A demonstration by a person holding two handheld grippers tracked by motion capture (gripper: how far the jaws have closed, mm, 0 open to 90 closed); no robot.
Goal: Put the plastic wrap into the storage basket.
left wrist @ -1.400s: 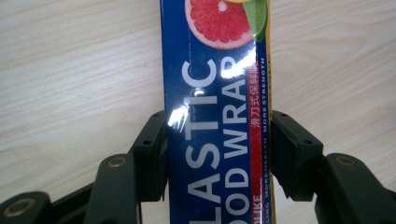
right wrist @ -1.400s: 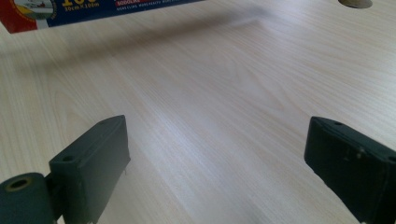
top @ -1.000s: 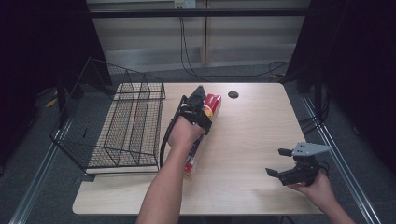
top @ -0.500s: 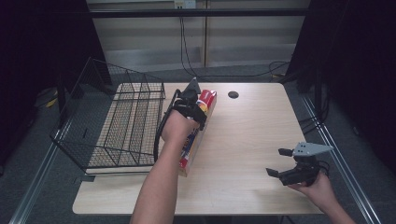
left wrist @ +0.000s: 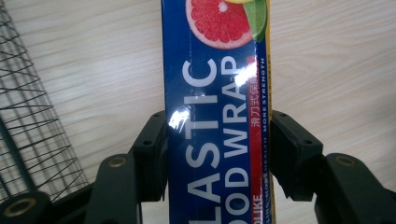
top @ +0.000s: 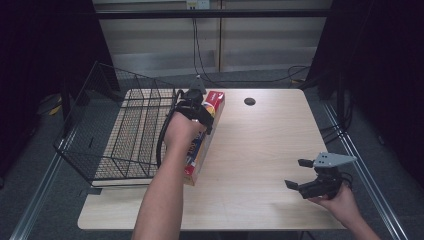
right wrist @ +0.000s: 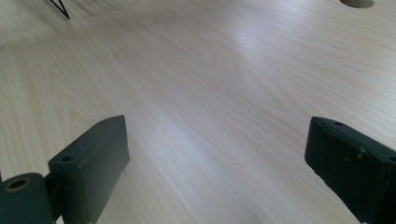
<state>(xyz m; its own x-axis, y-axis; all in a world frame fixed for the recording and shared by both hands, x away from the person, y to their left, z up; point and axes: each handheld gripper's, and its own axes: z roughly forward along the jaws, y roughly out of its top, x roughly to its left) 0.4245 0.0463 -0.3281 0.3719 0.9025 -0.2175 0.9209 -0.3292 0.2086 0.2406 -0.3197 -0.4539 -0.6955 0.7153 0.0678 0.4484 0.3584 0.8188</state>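
A long blue and red plastic wrap box (top: 216, 102) lies lengthwise beside the wire basket, its near end toward the person. My left gripper (top: 198, 116) is shut on it across its width. In the left gripper view both black jaws press the sides of the box (left wrist: 219, 84), whose label shows a grapefruit picture. My right gripper (top: 296, 173) hovers low over the table's near right corner, open and holding nothing. The right gripper view has its jaws wide apart over bare wood, midpoint of the right gripper (right wrist: 219, 158).
A black wire basket (top: 125, 131) stands on the table's left side, right next to the box, and its mesh (left wrist: 28, 116) appears at the left of the left gripper view. A round cable hole (top: 249, 101) sits at the back of the light wooden table (top: 260, 150).
My left gripper and the box in it have shifted a little leftward, closer to the basket. The right gripper has stayed put.
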